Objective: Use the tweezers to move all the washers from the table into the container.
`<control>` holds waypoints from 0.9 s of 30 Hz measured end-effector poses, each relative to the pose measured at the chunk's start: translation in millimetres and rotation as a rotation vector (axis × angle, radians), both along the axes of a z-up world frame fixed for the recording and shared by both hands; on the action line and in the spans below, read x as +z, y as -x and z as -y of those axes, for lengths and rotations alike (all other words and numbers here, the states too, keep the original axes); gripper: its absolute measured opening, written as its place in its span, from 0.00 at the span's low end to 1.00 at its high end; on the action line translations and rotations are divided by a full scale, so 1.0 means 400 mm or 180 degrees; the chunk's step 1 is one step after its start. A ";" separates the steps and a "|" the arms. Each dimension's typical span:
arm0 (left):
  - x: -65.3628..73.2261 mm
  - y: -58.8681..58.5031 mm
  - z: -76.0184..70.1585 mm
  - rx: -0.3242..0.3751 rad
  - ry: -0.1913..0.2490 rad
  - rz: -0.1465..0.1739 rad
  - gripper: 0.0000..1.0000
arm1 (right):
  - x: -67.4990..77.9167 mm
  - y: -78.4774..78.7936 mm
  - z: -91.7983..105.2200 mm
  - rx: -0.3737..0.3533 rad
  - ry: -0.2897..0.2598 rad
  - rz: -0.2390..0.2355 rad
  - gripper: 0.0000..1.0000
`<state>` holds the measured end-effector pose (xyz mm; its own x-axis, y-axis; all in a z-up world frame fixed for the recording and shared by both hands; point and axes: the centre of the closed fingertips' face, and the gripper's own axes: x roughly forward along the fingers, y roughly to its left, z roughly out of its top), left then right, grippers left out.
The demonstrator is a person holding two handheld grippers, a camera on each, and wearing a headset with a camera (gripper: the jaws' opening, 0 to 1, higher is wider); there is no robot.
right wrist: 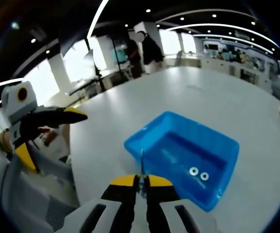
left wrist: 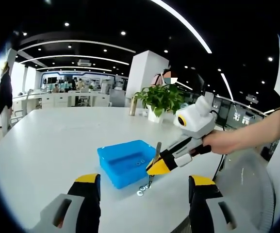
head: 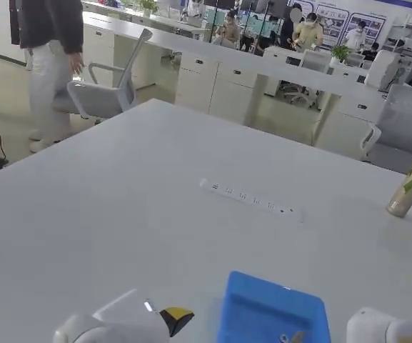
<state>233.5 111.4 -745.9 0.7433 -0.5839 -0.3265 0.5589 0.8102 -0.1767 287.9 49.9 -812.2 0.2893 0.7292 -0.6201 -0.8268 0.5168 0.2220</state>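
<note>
A blue container (head: 263,307) sits at the near edge of the white table (head: 120,200). Two washers (right wrist: 199,173) lie inside it. Loose washers (left wrist: 142,190) lie on the table just in front of its near corner. My right gripper (right wrist: 140,180) is shut on thin metal tweezers (right wrist: 141,167), which point over the container (right wrist: 203,127) rim. In the left gripper view the tweezers (left wrist: 156,153) slant down toward the loose washers. My left gripper (left wrist: 144,189) hangs open and holds nothing, a little back from the container (left wrist: 125,177).
A power strip (head: 252,196) is set into the table's middle. At the far right stand a bronze bottle (head: 405,196) and a potted plant (left wrist: 161,99). An office chair (head: 106,89) and a standing person (head: 48,57) are beyond the far left edge.
</note>
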 end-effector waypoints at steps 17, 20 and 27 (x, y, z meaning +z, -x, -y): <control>-0.004 0.002 0.004 -0.0040 -0.0046 -0.0009 0.73 | -0.007 0.038 -0.020 0.0590 0.0338 0.0419 0.03; -0.005 0.003 0.004 -0.0049 -0.0060 -0.0010 0.72 | -0.015 0.027 -0.011 0.0553 0.0395 0.0417 0.01; -0.005 0.002 0.001 -0.0039 -0.0058 -0.0014 0.71 | -0.002 0.016 -0.005 0.0231 0.0129 0.0140 0.03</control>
<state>232.6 111.0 -747.9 0.7346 -0.5868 -0.3406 0.5680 0.8064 -0.1645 281.3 52.0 -812.9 0.2644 0.7238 -0.6373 -0.8709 0.4631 0.1647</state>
